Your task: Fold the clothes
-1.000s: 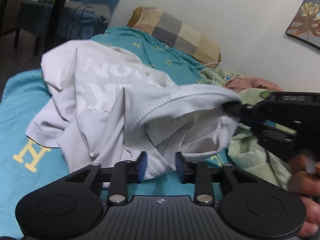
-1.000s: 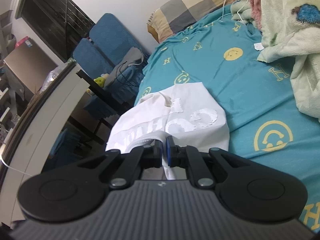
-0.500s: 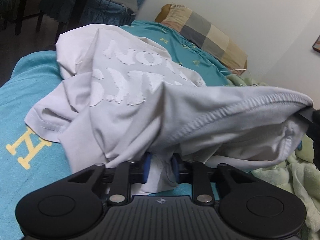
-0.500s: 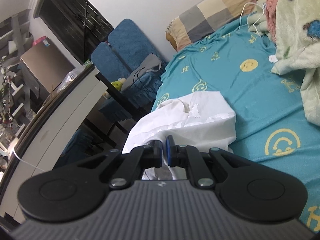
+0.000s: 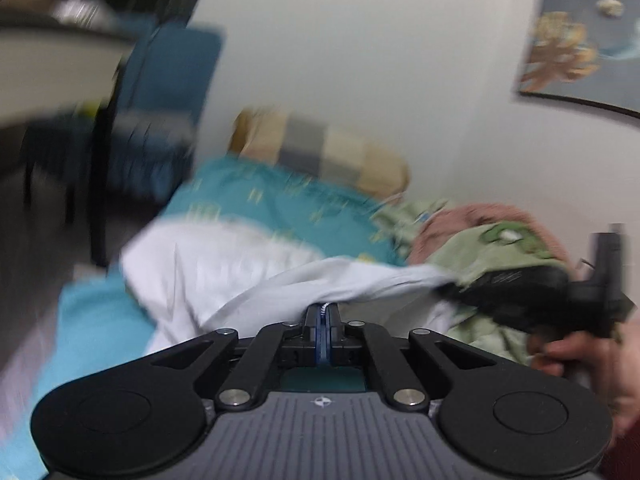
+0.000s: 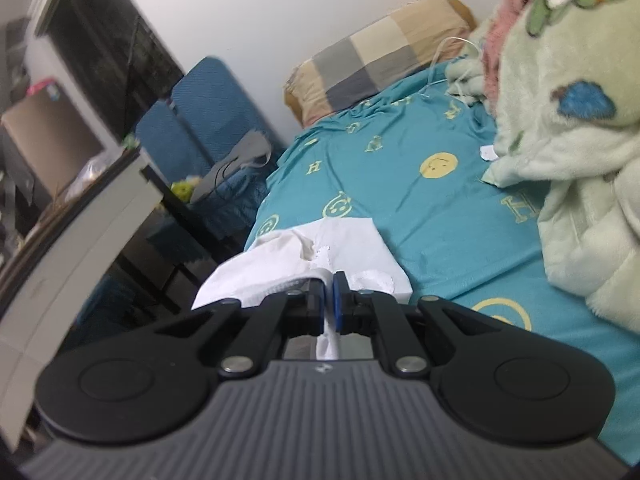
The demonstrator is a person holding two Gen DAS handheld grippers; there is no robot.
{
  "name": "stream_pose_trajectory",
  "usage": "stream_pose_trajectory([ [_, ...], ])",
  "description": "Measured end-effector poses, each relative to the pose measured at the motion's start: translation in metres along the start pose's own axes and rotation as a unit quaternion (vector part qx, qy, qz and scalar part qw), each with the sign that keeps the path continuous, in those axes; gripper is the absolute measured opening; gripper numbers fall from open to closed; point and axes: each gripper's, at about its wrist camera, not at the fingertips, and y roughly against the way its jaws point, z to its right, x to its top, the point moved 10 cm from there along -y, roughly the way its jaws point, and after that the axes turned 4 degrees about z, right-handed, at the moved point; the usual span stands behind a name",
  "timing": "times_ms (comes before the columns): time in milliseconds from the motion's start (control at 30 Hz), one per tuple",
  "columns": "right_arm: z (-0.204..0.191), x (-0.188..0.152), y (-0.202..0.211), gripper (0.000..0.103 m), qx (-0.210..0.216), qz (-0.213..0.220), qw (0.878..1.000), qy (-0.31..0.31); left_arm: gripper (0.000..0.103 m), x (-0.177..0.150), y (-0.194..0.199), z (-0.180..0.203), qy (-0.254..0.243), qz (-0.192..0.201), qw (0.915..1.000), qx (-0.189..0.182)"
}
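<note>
Writing: yellow "H" letters and smiley faces on the teal bed sheet [image 6: 400, 184].
Shirt [image 6: 352, 244]: 1, white.
Pillow [image 6: 372, 64]: 1, checked.
Left gripper [image 5: 323, 312]: fingers closed, pinching the shirt.
Right gripper [image 6: 328, 292]: fingers nearly closed, clamping the shirt.

Place: a bedroom in a home
Bed [image 6: 400, 184]: teal sheet printed with yellow smiley faces
Pillow [image 6: 376, 64]: checked, against the wall
Blanket [image 6: 568, 128]: fluffy green, heaped
Wall picture [image 5: 580, 36]: hung above the bed
Chair [image 6: 200, 120]: blue, beside the bed
</note>
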Motion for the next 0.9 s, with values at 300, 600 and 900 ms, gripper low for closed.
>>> stream_pose_trajectory([
  [300, -0.006, -0.031, -0.013, 0.009, -0.006, -0.092, 0.995, 0.041, 0.002, 0.039, -0.025, -0.02, -0.039, -0.019, 0.9989, -0.015],
  [600, 0.018, -0.037, -0.042, 0.037, -0.05, -0.099, 0.994, -0.001, 0.002, -0.004, -0.132, -0.098, 0.042, -0.099, 0.9938, 0.025],
  [900, -0.016, -0.006, -0.026, 0.037, -0.031, 0.02, 0.998, 0.048, 0.003, -0.016, -0.138, -0.116, 0.079, -0.102, 0.9909, 0.038],
])
